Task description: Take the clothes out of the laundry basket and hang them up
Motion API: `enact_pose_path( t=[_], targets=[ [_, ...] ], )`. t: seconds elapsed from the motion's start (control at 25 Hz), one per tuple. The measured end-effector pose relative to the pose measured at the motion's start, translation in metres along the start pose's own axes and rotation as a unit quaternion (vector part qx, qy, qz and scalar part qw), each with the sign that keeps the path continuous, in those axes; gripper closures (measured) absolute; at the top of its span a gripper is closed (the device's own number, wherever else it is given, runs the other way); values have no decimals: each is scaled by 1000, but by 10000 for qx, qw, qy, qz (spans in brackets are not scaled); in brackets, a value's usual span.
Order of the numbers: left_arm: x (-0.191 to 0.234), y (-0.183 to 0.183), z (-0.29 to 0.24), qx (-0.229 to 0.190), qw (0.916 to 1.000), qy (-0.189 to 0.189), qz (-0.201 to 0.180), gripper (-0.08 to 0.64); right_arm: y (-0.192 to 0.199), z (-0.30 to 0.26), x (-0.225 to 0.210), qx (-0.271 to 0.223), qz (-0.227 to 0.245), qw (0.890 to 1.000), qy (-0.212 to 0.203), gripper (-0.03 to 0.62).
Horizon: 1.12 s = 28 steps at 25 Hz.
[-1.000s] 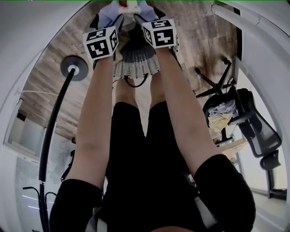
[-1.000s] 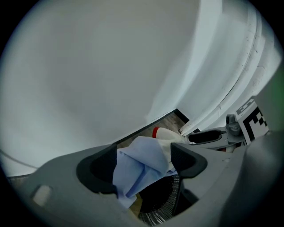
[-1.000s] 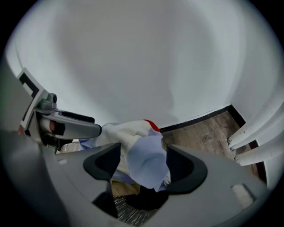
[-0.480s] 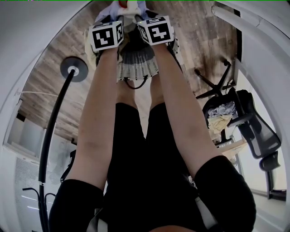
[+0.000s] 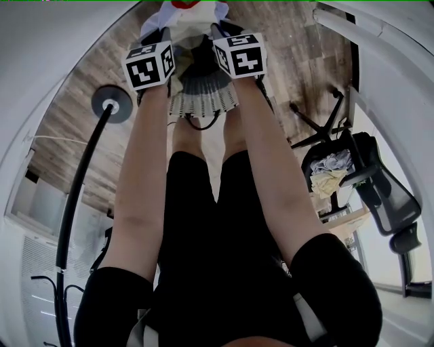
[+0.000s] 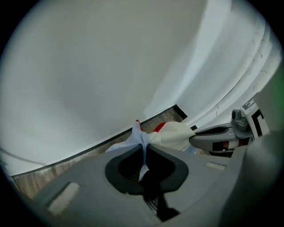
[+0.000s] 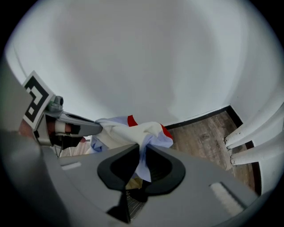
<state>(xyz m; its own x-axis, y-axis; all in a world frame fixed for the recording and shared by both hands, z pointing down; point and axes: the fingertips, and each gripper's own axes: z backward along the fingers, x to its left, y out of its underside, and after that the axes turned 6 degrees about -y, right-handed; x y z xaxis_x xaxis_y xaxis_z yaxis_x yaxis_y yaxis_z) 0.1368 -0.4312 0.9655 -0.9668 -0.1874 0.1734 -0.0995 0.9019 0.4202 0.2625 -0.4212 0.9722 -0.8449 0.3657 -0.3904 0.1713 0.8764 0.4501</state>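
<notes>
A pale blue and white garment with red trim point(image 5: 186, 10) hangs between my two grippers above the white slatted laundry basket point(image 5: 203, 101). In the left gripper view my left gripper point(image 6: 143, 148) is shut on a thin fold of that garment point(image 6: 171, 133). In the right gripper view my right gripper point(image 7: 141, 151) is shut on a thicker bunch of the same garment point(image 7: 133, 131). Both pairs of jaws have just been closing with the cloth between them. The two marker cubes point(image 5: 150, 66) point(image 5: 239, 55) stand side by side over the basket. Dark clothes point(image 5: 200, 71) lie inside it.
A black coat stand with a round base point(image 5: 108, 103) rises at the left. At the right an office chair point(image 5: 380, 193) stands next to a pile of clothes point(image 5: 330, 173). A white wall meets the wooden floor point(image 7: 208, 133) just behind the basket. The person's legs stand in front of it.
Both grippers reached farther toward the basket, then drew back. The garment now spreads wider between them at the top of the head view.
</notes>
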Motion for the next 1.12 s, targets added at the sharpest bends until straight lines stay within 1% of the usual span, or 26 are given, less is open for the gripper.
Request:
enact_pose_path(
  t=[0.16, 0.32, 0.52, 0.72, 0.84, 0.96, 1.12],
  targets=[
    [1, -19, 24, -249, 9997, 35, -74, 545, -17, 31, 11, -255, 90, 9996, 31, 546],
    [-8, -37, 58, -494, 9987, 113, -101, 545, -32, 68, 22, -482, 154, 9987, 14, 548],
    [-24, -57, 112, -767, 9964, 329, -152, 545, -56, 120, 45, -797, 98, 9967, -121, 548],
    [-36, -86, 182, -1149, 9921, 469, -180, 545, -87, 184, 73, -1050, 310, 9939, -104, 548],
    [-45, -108, 230, -1439, 9875, 595, -248, 545, -109, 227, 94, -1263, 454, 9909, -112, 548],
    [-57, -127, 284, -1711, 9814, 795, -360, 545, -129, 270, 124, -1432, 687, 9871, -195, 548],
    [-69, -151, 361, -2170, 9693, 1027, -532, 545, -157, 332, 168, -1859, 754, 9787, -437, 548]
  ],
)
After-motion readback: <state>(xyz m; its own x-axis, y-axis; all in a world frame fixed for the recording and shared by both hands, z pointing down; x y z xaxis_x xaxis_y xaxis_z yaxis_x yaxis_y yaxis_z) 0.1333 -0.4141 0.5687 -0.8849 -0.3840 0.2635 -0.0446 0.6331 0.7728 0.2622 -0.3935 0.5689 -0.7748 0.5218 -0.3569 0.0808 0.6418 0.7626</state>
